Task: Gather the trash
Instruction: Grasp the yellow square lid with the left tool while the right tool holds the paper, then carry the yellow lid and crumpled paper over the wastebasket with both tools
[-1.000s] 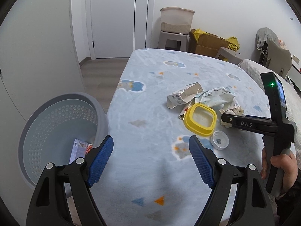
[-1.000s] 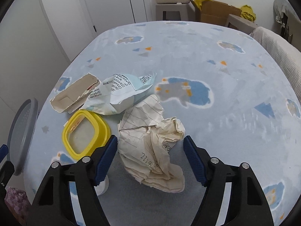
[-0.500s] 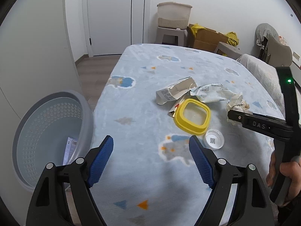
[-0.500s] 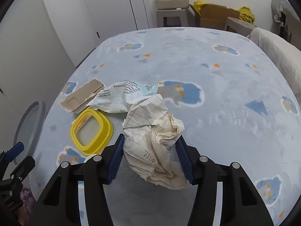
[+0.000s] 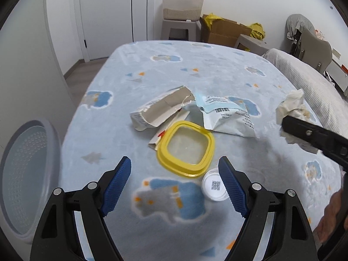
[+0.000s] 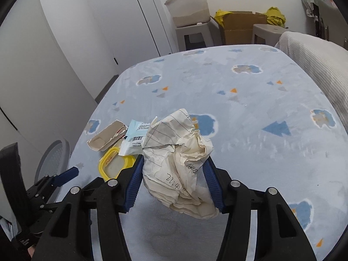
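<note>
1. The right gripper [image 6: 174, 180] has its blue fingers [image 6: 135, 180] pressed in on a crumpled sheet of lined paper [image 6: 180, 165]; the jaws have just been closing, and the wad now hangs between them, clear of the blue patterned cover of the bench [image 6: 250, 100].
2. The left gripper [image 5: 175, 187] hovers over the near part of the bench with its fingers [image 5: 231, 187] spread wide and nothing between them.
3. Just beyond the left gripper lie the other scraps: a small white round cap [image 5: 212, 188] touching its right finger, a yellow square lid [image 5: 187, 150] right behind the cap, a torn cardboard box [image 5: 161, 111] farther back to the left, and a white and blue plastic wrapper [image 5: 226, 117] to the right of the box.
4. The lid overlaps the near edge of the torn box; the wrapper touches the box at its far corner.
5. A grey perforated bin [image 5: 26, 178] stands on the floor off the left edge of the bench, near the left gripper.
6. At the far wall stand a stool with a beige tub [image 6: 189, 8], an open cardboard carton [image 6: 241, 26] and a second stool.
7. A person's hand [image 5: 332, 217] shows at the right edge, on the right gripper's handle.
</note>
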Demonstrator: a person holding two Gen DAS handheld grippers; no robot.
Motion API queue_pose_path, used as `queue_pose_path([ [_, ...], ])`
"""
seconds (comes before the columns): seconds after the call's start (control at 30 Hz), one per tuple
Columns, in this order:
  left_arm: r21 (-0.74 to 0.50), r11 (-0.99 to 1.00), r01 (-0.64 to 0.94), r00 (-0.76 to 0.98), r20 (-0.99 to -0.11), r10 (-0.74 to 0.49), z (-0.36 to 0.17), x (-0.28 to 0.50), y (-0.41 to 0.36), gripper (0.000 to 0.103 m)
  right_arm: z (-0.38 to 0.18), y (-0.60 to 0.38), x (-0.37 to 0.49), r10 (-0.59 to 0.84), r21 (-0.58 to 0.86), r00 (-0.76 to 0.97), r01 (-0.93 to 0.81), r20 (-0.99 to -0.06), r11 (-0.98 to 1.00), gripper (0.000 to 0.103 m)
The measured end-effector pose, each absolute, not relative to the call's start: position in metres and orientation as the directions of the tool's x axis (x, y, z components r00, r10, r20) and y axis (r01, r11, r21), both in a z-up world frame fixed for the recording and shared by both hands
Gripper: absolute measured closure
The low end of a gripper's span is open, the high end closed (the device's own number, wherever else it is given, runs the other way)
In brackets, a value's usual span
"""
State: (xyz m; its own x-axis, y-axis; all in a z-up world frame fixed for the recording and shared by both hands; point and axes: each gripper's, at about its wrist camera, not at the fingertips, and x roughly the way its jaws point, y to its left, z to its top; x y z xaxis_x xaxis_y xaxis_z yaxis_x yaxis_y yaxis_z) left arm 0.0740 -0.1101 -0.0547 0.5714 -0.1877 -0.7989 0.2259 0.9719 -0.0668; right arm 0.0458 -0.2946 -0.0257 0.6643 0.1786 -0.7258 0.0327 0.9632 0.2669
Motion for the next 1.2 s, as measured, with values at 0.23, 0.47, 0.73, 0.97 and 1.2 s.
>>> queue_pose_path([
  [0.23, -0.075, 0.972, 0.224, 0.514, -0.838, -0.183, -0.076, 0.096, -0.126, 0.024, -0.018, -0.304, 0.042, 0.197, 0.294, 0.680, 0.029, -0.706, 0.955, 0.050],
  [0.47, -0.064, 0.975, 0.211, 0.505, -0.847, -0.165, -0.087, 0.111, -0.135, 0.024, -0.016, -0.308, 0.040, 0.205, 0.304, 0.682, 0.027, -0.702, 0.952, 0.050],
  [0.73, -0.079, 0.973, 0.219, 0.511, -0.840, -0.183, -0.088, 0.107, -0.131, 0.032, -0.017, -0.307, 0.039, 0.207, 0.300, 0.679, 0.020, -0.704, 0.954, 0.050],
  [0.97, -0.091, 0.970, 0.227, 0.520, -0.831, -0.199, -0.077, 0.072, -0.111, 0.032, -0.014, -0.299, 0.038, 0.211, 0.290, 0.683, 0.001, -0.700, 0.957, 0.050],
  [1.2, -0.078, 0.979, 0.190, 0.600, -0.780, -0.179, -0.041, 0.044, -0.076, 0.032, -0.008, -0.279, 0.037, 0.227, 0.276, 0.685, -0.039, -0.692, 0.960, 0.050],
])
